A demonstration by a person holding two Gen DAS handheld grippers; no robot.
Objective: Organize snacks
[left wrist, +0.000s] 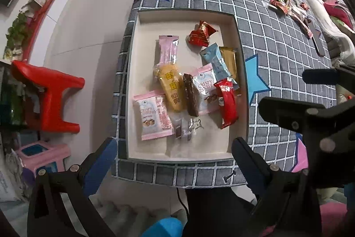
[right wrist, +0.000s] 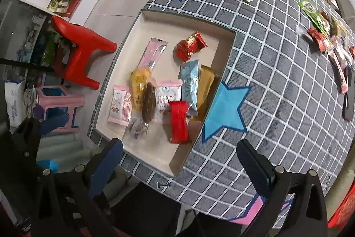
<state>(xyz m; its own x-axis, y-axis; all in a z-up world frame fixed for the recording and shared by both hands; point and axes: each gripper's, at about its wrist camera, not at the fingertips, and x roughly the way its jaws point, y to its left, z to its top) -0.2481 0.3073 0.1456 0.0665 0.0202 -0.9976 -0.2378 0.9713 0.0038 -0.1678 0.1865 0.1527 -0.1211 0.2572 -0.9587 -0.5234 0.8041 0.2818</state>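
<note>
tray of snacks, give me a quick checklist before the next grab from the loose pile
1. Left gripper open and empty: ok.
2. Right gripper open and empty: ok.
3. Tray flat on the checked cloth: ok.
4. Free room in the tray for more: ok, the far end is bare.
5. Loose snack pile within sight: ok, at the far right.
6. Which loose snack lies on top: cannot tell, too blurred.

A red stool [left wrist: 51,99] and pink stool [right wrist: 58,103] stand on pale floor beside the checked tablecloth [right wrist: 277,92]
</note>
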